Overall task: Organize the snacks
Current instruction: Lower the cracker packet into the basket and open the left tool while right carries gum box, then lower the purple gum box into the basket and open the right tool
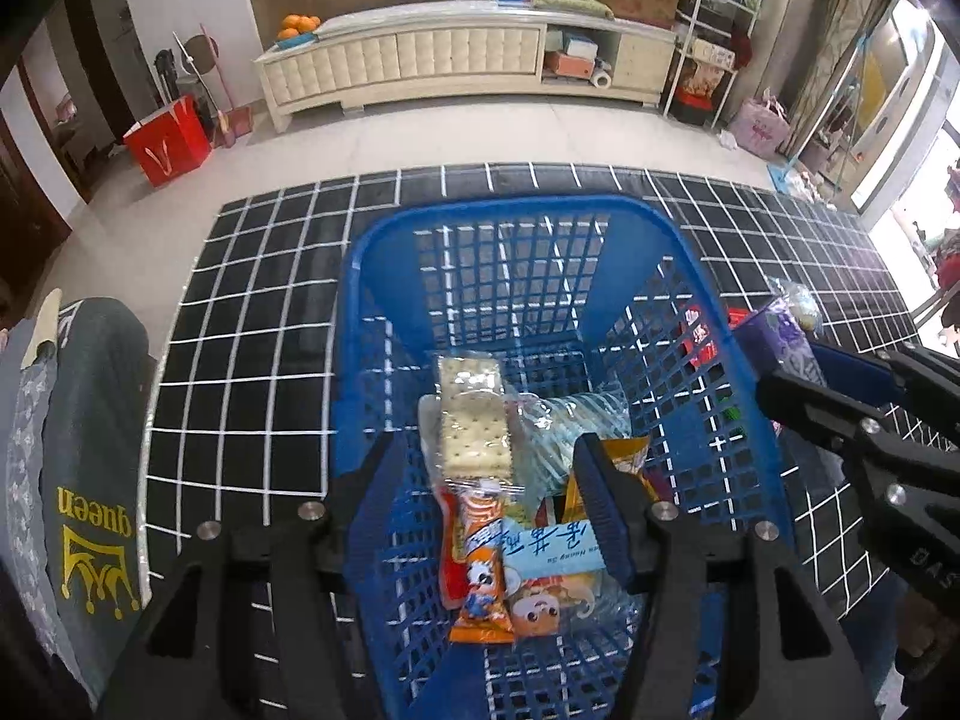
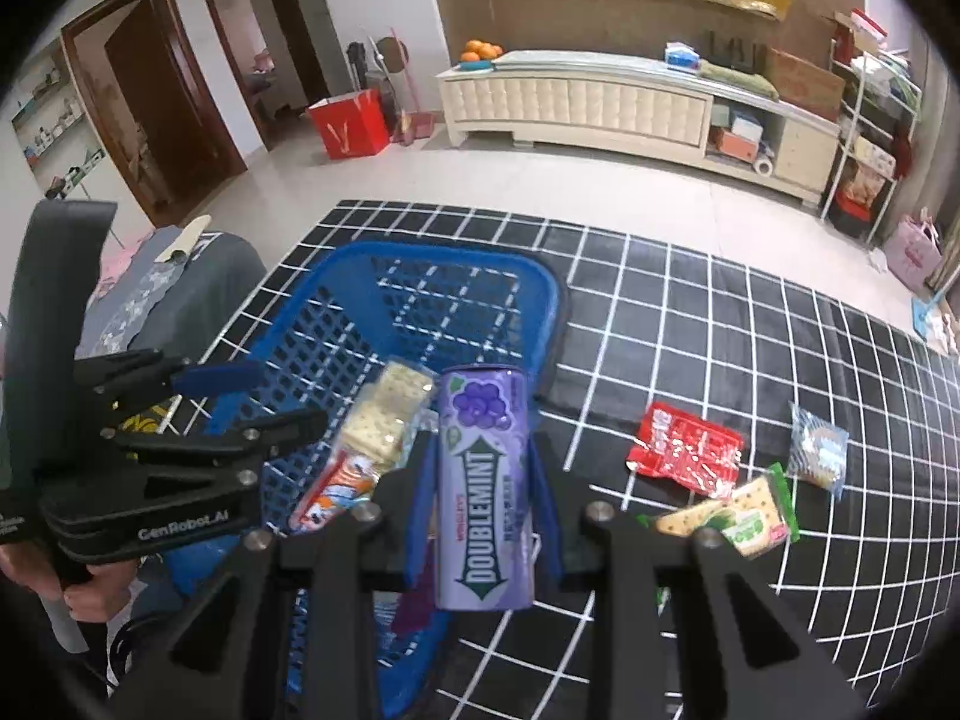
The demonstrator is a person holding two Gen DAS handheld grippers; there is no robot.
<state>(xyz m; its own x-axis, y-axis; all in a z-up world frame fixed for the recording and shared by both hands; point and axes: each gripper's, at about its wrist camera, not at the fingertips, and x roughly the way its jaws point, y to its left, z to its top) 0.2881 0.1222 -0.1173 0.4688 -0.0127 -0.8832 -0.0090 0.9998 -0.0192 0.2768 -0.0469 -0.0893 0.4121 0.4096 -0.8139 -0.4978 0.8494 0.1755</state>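
A blue plastic basket [image 1: 510,210] stands on a black gridded mat. In it lie a cracker pack [image 1: 471,420], an orange packet [image 1: 480,564], a light blue packet [image 1: 552,546] and clear wrappers. My left gripper [image 1: 489,456] hangs open over the basket; the crackers lie below, between its fingers, untouched. My right gripper [image 2: 483,450] is shut on an upright purple Doublemint canister [image 2: 486,492], just right of the basket's [image 2: 420,255] rim. The left gripper [image 2: 282,396] shows at the left of the right wrist view. The canister [image 1: 780,336] also appears in the left wrist view.
On the mat [image 2: 720,312] right of the basket lie a red packet [image 2: 684,450], a green cracker packet [image 2: 738,516] and a pale blue cookie packet [image 2: 819,450]. A grey cloth printed "queen" [image 1: 90,480] lies left of the basket. A hand [image 2: 90,594] grips the left tool.
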